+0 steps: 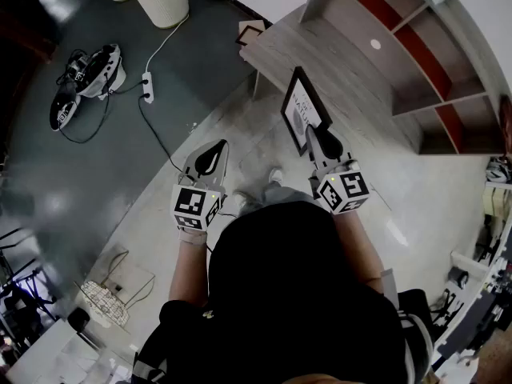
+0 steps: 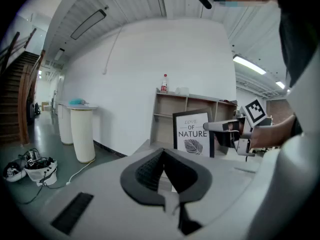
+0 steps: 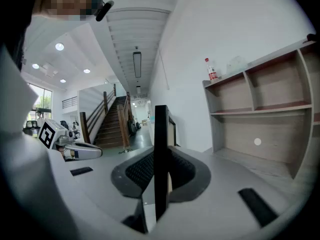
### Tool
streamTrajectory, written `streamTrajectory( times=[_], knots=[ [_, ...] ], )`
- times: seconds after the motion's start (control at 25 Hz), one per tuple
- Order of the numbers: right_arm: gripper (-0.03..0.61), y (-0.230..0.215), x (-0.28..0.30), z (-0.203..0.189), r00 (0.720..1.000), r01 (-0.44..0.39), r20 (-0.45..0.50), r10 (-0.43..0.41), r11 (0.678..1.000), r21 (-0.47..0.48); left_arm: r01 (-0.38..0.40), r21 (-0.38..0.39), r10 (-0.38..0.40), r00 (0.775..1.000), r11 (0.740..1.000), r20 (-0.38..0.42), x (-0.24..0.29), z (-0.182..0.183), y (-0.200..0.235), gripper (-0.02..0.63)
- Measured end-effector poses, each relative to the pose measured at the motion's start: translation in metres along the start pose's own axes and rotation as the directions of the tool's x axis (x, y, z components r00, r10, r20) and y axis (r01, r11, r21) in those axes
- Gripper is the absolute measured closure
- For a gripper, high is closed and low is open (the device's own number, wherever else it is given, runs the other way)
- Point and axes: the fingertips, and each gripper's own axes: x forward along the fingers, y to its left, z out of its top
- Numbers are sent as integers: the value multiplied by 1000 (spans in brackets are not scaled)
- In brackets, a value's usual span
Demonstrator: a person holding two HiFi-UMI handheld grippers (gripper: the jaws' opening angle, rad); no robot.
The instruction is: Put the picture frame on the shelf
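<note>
Right of centre in the head view, a pale wooden shelf (image 1: 376,78) runs toward the upper right. Held upright before it is the picture frame (image 1: 302,109), black-bordered, its white print reading "LOVE OF NATURE" above a leaf. The right gripper (image 1: 318,138) clamps the frame's thin black edge between both pads. At lower left, the left gripper (image 1: 210,157) is pinched together, empty, well apart from the frame.

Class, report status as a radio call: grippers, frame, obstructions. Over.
Left gripper shut, empty. Right gripper shut on picture frame, upright by shelf. Small frame at shelf's far end, apart.
</note>
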Motion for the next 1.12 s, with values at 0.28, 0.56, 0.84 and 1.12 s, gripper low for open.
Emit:
streamTrajectory(
  times=[0.28,0.56,0.84,1.12],
  knots=[
    [528,8,-1,0,999,-44,4,44,999,-5,-20,8,20,1000,1000,-3,5,5,-5,606],
    [528,-28,-14,-1,998,-51,22,50,998,45,-32,9,32,998,999,-47,34,2,-29,606],
    [528,-87,-17,0,998,-48,51,43,994,99,-32,8,32,994,999,-100,78,1,-59,606],
    [528,-118,-22,-2,996,-30,89,18,990,135,-10,51,18,987,999,-158,98,-1,-88,606]
  ],
)
